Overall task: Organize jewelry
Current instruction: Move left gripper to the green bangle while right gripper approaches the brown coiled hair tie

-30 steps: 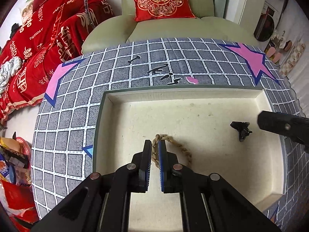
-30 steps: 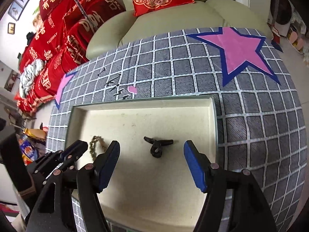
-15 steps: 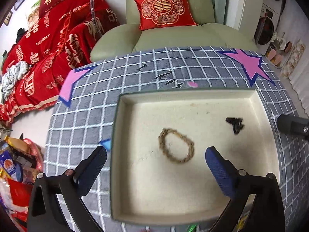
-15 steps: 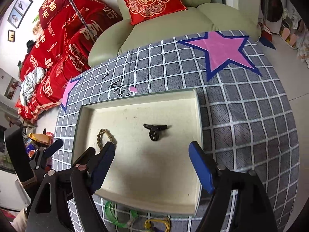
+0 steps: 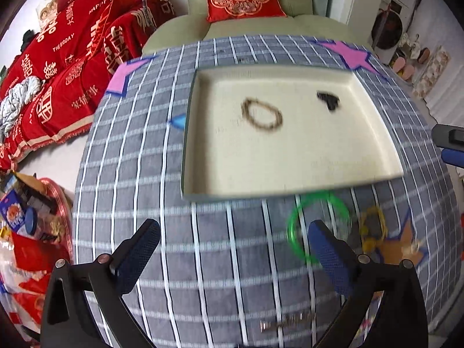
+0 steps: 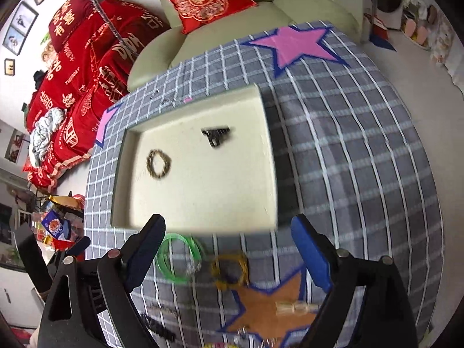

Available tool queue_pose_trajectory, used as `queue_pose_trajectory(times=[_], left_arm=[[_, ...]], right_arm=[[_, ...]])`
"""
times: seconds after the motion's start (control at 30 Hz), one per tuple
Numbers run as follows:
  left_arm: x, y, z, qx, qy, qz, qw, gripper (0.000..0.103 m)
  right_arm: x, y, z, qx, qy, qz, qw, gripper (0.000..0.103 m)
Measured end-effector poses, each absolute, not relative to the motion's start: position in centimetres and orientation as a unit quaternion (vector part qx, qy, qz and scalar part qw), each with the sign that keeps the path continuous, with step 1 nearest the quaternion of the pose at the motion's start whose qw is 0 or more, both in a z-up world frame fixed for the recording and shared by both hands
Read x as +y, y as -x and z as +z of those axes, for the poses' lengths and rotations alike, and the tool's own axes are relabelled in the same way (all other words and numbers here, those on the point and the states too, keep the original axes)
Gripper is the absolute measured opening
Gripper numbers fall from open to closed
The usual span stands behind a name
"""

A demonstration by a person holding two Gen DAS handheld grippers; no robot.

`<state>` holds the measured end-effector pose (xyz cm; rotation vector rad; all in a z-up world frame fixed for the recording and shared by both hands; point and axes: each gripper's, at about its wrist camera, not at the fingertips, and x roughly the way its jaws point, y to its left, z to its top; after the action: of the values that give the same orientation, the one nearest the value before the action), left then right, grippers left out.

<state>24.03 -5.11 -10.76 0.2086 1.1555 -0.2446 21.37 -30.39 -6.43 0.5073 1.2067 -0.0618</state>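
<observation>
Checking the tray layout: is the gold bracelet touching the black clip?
Apart. The left wrist view shows bare tray floor between the bracelet and the clip.

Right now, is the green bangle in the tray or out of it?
Out. The green bangle lies on the checked cloth just before the tray's near wall; the tray holds only a gold bracelet and a black piece.

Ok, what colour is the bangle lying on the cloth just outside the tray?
Bright green bangle, translucent-looking; clearest in the right wrist view, near the tray.

Left hand-held gripper point(image 5: 233, 246) wide open and empty, right hand-held gripper point(image 6: 229, 249) opening, empty.
</observation>
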Motion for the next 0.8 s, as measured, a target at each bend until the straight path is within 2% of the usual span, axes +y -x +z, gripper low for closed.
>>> queue_pose_trajectory(times=[0.37,0.8], left_arm=[[-3.4,-19.5,-13.2,0.584,-0.081,-0.108,0.8,0.103],[-4.1,-20.5,-14.7,0.601,-0.05,-0.117,0.789,0.103]], right_arm=[[-31.3,-12.8,-8.6,0.597,-0.245,-0.082,0.759,0.09],[-31.6,-3.4,-12.5,0.632,-0.246,-0.158,0.718,0.09]])
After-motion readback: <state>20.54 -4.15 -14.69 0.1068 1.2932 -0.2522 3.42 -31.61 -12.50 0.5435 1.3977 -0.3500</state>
